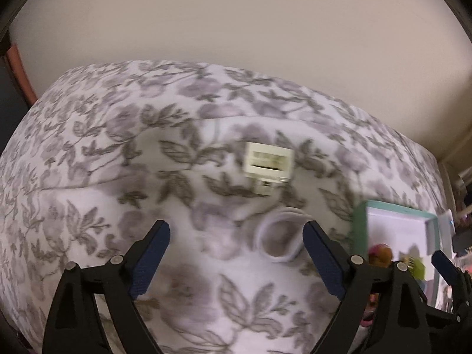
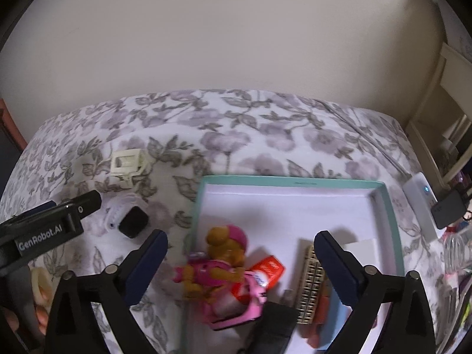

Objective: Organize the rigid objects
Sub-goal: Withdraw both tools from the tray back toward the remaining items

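Observation:
A teal-rimmed white box [image 2: 383, 206] lies on the floral bedspread and holds a pink toy figure [image 2: 224, 265], a red packet [image 2: 265, 271], a gold ladder-like piece [image 2: 309, 286] and other items. My right gripper [image 2: 240, 262] is open above the toy, holding nothing. A smartwatch with a white strap [image 2: 129, 218] and a cream plastic part [image 2: 126, 163] lie left of the box. My left gripper [image 1: 236, 250] is open just short of the watch strap [image 1: 280, 236]. The cream part [image 1: 268, 165] lies beyond it, and the box [image 1: 398, 230] is at its right.
A white power strip [image 2: 419, 200] with a black plug [image 2: 448, 209] lies at the bed's right edge. A plain wall backs the bed. A tape roll [image 2: 41, 283] sits at the lower left. Shelving [image 2: 442, 118] stands at the right.

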Action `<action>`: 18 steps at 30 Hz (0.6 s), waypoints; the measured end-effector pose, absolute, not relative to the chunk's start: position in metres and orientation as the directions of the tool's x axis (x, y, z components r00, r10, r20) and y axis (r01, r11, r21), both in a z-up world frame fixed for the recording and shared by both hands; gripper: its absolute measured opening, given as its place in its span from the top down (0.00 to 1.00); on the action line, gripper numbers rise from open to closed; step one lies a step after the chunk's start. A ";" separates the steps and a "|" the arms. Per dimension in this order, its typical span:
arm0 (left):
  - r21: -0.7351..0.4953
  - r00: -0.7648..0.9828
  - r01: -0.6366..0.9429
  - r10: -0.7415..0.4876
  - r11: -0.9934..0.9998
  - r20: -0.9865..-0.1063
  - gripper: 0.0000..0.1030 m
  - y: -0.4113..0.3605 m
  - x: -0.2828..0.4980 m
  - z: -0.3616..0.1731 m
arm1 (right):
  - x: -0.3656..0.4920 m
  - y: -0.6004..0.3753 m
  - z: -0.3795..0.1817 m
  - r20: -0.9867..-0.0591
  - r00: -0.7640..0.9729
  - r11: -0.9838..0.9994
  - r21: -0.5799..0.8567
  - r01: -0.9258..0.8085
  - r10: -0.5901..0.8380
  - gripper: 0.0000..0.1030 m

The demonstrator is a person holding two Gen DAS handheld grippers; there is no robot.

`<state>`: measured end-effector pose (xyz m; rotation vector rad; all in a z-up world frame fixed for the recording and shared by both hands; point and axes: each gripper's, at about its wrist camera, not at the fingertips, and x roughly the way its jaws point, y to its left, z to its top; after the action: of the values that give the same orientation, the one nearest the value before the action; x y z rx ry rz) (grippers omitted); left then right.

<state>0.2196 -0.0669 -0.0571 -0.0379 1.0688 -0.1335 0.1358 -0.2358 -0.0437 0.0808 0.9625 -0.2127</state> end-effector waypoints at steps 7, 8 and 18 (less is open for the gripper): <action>-0.079 0.478 0.035 -0.086 0.996 -0.874 0.06 -0.034 0.230 -0.057 | 0.144 -0.208 -0.042 -0.809 0.582 0.987 0.015 0.162 -0.083 0.00; -0.072 0.478 0.034 -0.080 0.997 -0.875 0.06 -0.030 0.233 -0.057 | 0.145 -0.203 -0.042 -0.807 0.585 0.988 0.020 0.152 -0.074 0.00; -0.060 0.460 0.026 -0.065 0.998 -0.886 0.06 -0.007 0.251 -0.064 | 0.166 -0.161 -0.059 -0.810 0.586 0.997 0.024 0.072 -0.023 0.00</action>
<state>0.2510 -0.0072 -0.0644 -0.0398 1.0919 -0.0559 0.1660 -0.1609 -0.0590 0.0557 0.9432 -0.0554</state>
